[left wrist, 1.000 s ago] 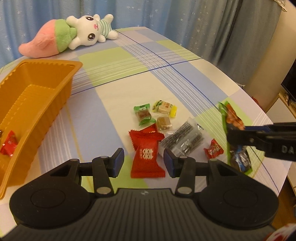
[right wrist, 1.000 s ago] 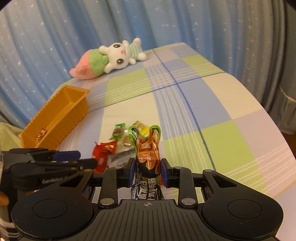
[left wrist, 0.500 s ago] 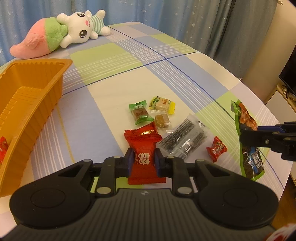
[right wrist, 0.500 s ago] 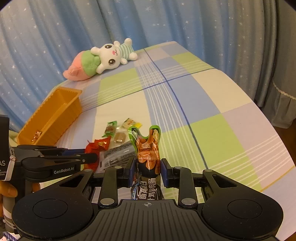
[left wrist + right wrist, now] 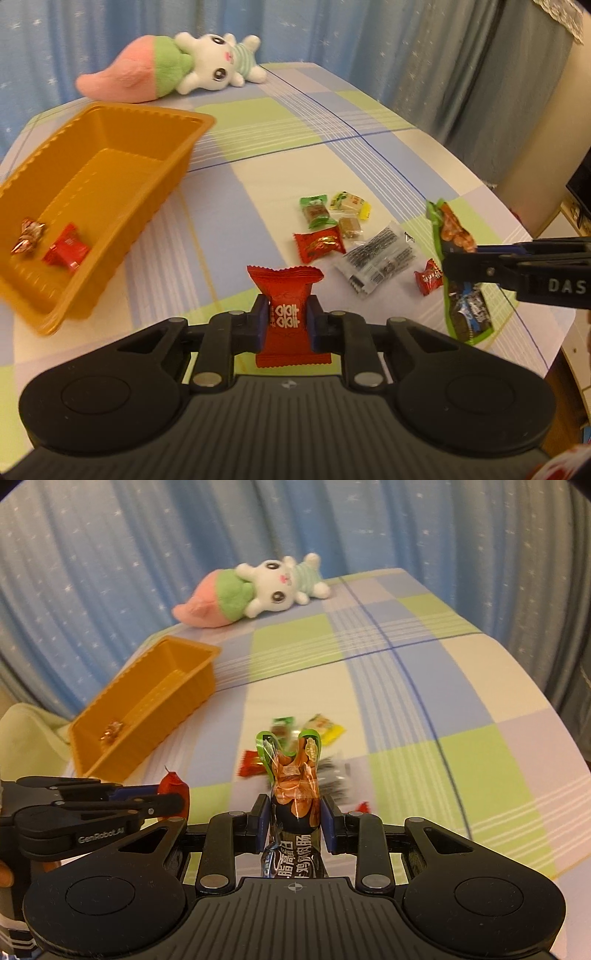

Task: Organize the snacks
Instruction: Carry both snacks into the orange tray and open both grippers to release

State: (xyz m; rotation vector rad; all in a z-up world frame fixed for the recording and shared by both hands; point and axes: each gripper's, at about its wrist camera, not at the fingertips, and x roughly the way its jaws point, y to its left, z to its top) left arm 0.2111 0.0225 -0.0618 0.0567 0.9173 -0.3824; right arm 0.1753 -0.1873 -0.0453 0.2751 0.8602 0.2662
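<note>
My left gripper [image 5: 286, 319] is shut on a red snack packet [image 5: 284, 295] and holds it above the cloth. It also shows in the right wrist view [image 5: 173, 794]. My right gripper [image 5: 294, 821] is shut on a long green sausage packet [image 5: 293, 775], which also shows in the left wrist view [image 5: 452, 236] held by the right gripper [image 5: 454, 266]. The orange tray [image 5: 122, 110] stands at the left with a red candy [image 5: 66, 251] and a foil candy [image 5: 27, 236] inside. Several snacks lie loose on the cloth: a red packet [image 5: 319, 243], a clear packet [image 5: 380, 258], a small red candy [image 5: 428, 280].
A plush rabbit toy [image 5: 177, 66] lies at the table's far edge, behind the tray. A green candy [image 5: 316, 210], a yellow candy [image 5: 351, 203] and a brown candy [image 5: 349, 227] lie mid-table. Blue curtains hang behind. The table edge drops off at the right.
My left gripper closed on the red packet, lifted it off the cloth and swung left toward the tray. The right gripper kept its hold on the sausage packet.
</note>
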